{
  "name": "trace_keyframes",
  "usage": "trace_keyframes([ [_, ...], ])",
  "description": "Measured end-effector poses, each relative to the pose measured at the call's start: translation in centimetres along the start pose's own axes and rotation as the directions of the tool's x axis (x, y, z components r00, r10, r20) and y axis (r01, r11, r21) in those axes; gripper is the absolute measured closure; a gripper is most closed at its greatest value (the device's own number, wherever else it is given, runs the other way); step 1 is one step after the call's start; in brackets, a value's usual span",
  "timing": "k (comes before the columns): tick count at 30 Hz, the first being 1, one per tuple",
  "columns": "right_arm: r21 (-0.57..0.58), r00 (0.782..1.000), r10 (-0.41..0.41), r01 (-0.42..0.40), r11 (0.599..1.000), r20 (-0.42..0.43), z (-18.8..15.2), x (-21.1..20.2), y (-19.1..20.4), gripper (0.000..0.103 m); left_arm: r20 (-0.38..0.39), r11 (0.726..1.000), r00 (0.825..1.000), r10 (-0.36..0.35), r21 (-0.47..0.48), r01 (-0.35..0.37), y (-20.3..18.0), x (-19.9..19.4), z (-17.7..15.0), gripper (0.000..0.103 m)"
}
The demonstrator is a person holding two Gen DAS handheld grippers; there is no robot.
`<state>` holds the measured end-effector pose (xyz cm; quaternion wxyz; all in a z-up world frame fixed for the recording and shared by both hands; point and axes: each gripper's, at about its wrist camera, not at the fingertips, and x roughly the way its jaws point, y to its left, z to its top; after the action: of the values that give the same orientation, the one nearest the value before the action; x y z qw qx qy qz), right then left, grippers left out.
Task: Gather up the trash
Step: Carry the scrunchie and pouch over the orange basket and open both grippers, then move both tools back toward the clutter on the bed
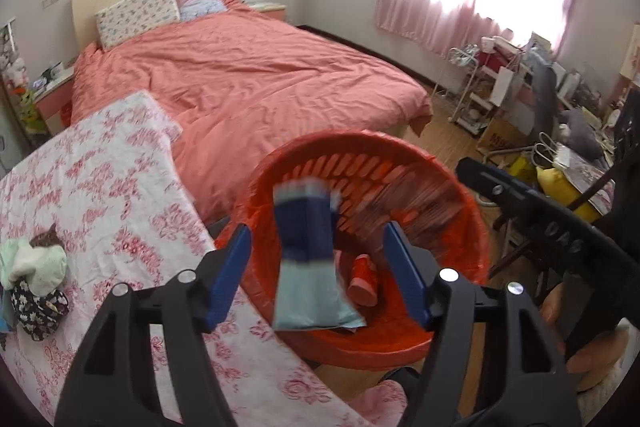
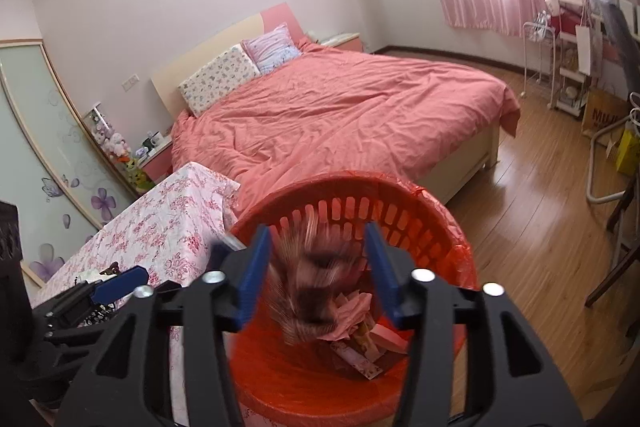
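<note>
**Both grippers drop trash over the red bin**

The step in hand looks like the release: both grippers hang over the round red slotted plastic waste basket [image 1: 400,183], lined with a red plastic bag, which stands on the wooden floor between the table with the pink floral cloth [image 1: 100,187] and the bed with the salmon-pink cover [image 1: 248,79].

The left gripper [image 1: 316,271] has its blue-padded jaws spread wide. Between them, motion-blurred and touching neither pad, is a dark-blue and pale-blue flat packet [image 1: 308,255]; it appears to be falling free into the basket, where a small red-and-white container [image 1: 364,283] already lies.

The right gripper [image 2: 320,271] also stands wide open. A blurred, striped pink-and-brown wrapper [image 2: 316,291] sits between its pads, again seemingly clear of both and on its way down. Below it, the bin holds crumpled pink paper [image 2: 352,315] and flat printed cards or packets [image 2: 368,351].

If both pieces land inside, the next move calls for lifting the grippers clear of the rim and turning towards the table, where a bundle of pale and dark floral cloth [image 1: 32,283] lies; whether that counts as trash cannot be told from here.
</note>
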<state>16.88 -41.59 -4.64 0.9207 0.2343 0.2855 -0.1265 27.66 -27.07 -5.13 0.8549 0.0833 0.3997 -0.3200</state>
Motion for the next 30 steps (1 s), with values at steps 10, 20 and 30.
trace_keyframes([
  [10,-0.123,0.998,-0.056,0.058,0.991,0.022,-1.0,-0.9,2.7,0.033,0.034,0.986,0.986,0.161,-0.052,-0.159,4.7,-2.8,-1.9,0.014],
  [20,-0.230,1.000,-0.001,-0.002,0.973,-0.014,-2.5,-0.8,8.5,0.033,0.052,0.933,0.941,0.335,-0.154,-0.324,13.4,-8.9,-5.4,0.013],
  [30,-0.331,0.990,0.077,-0.112,0.937,-0.118,-6.2,0.8,16.0,0.033,-0.013,0.805,0.855,0.519,-0.330,-0.493,26.2,-13.2,-10.6,0.015],
])
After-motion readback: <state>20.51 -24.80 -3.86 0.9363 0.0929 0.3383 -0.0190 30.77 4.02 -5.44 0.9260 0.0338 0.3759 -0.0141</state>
